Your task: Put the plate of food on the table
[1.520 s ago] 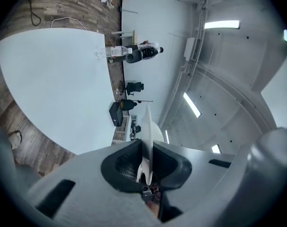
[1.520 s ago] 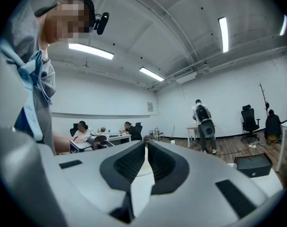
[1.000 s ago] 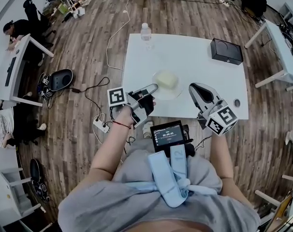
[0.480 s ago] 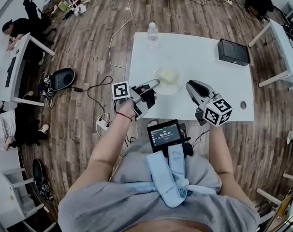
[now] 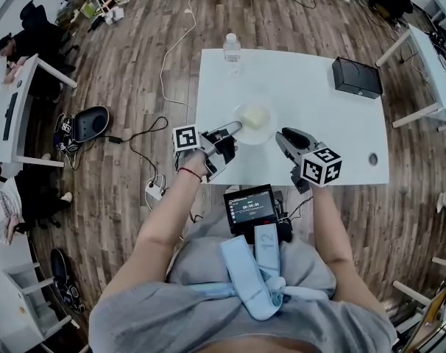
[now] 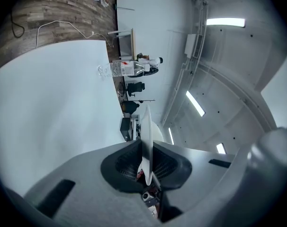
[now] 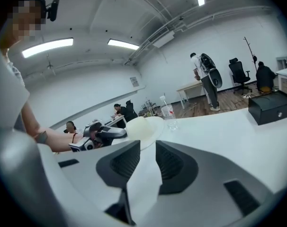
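Grip check: left gripper [image 5: 235,128] clenched on the near-left rim of the plate [image 5: 268,132], right gripper [image 5: 285,137] open-jawed and empty just beside its near-right edge — plate and food [image 5: 257,115] lie beyond both, over the near half of the table [image 5: 322,120], contact with it unclear.

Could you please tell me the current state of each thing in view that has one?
plate: level, carrying food, over the table.
left gripper: shut on the plate rim.
right gripper: open, empty.
bottle: upright.
black box: closed.
screen: lit.
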A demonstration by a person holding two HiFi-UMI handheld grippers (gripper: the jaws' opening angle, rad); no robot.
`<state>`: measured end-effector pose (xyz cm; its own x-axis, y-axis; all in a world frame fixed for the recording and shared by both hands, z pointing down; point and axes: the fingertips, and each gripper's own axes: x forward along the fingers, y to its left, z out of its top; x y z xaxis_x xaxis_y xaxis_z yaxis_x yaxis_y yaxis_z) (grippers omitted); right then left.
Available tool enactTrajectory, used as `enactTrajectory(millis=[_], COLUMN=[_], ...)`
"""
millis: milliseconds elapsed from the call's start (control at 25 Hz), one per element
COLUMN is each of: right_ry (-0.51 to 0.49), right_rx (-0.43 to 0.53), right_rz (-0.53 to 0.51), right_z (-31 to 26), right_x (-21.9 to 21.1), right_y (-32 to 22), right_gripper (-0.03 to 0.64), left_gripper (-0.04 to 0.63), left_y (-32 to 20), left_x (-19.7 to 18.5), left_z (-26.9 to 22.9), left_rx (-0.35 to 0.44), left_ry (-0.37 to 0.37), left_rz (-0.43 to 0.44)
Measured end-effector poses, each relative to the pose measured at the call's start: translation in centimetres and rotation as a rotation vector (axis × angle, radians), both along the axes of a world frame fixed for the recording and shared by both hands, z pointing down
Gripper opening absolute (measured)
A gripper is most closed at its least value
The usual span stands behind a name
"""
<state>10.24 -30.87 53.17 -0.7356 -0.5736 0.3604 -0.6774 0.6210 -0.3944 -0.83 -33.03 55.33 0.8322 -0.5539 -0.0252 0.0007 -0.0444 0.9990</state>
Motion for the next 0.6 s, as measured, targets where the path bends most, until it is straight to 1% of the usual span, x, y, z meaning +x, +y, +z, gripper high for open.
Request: enactTrajectory(millis=[320,440,600], right_ry=[-0.036,-0.083,-0.15], right_rx=[-0.11,-0.152,-0.215], right_rz=[0.027,0.033,0.053], right_z=[3.0,3.4,4.1], right_x=[-0.8,-1.4,-2.0], right_y=[-1.6,-2.3,-3.0], right_gripper=[0.081,0.081,0.081], left_gripper=[0.04,0.04,0.04], left_y=[-0.9,-1.3,-1.4], left_x=[-0.5,-0.9,-1.2], left_z=[2.1,2.9,3.6], left_rx=[0.003,-0.005,-0.006], left_ry=[0.029,0.031,0.026], left_rz=[-0.005,-0.009,0.009])
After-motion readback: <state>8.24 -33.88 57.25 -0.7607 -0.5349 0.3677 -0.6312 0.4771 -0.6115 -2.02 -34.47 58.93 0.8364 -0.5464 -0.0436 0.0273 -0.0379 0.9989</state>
